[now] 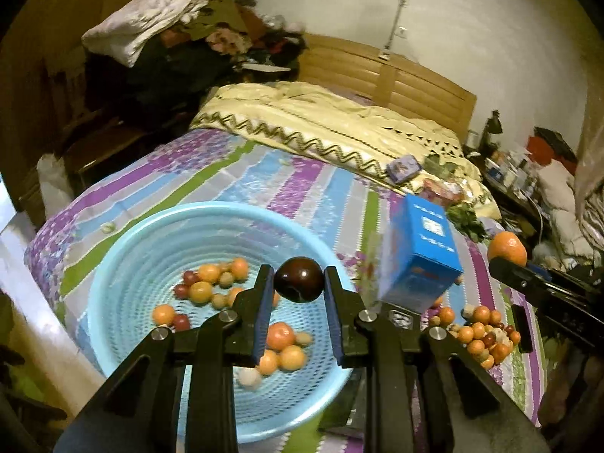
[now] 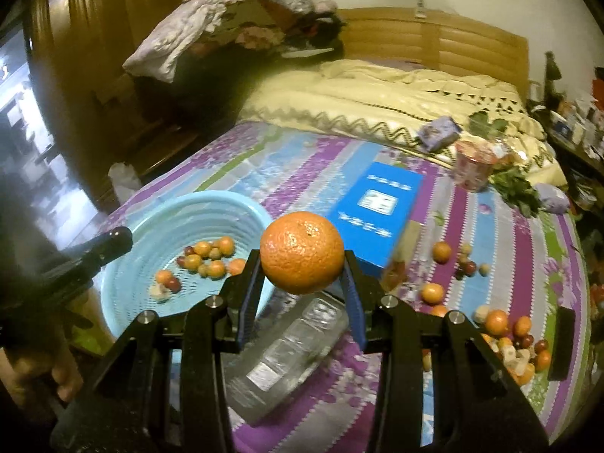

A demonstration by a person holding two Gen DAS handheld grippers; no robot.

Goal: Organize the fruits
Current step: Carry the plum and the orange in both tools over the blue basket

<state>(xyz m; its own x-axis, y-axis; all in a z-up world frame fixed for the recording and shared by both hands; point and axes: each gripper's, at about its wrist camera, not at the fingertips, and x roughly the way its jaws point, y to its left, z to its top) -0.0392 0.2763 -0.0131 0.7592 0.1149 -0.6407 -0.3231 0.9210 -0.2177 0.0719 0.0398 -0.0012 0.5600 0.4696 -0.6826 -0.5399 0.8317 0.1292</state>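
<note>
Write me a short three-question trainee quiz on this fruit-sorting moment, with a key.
1. True or false: the right gripper holds an orange.
2. Which does the left gripper grip? A) the blue box B) a dark red fruit C) nothing
3. Fill in: sorted fruit lies in the light blue ____.

Key:
1. True; the pads press on both its sides.
2. B, the dark red fruit, held above the basket.
3. Basket. More loose fruit lies on the striped bedsheet, to the right of the blue box.
</note>
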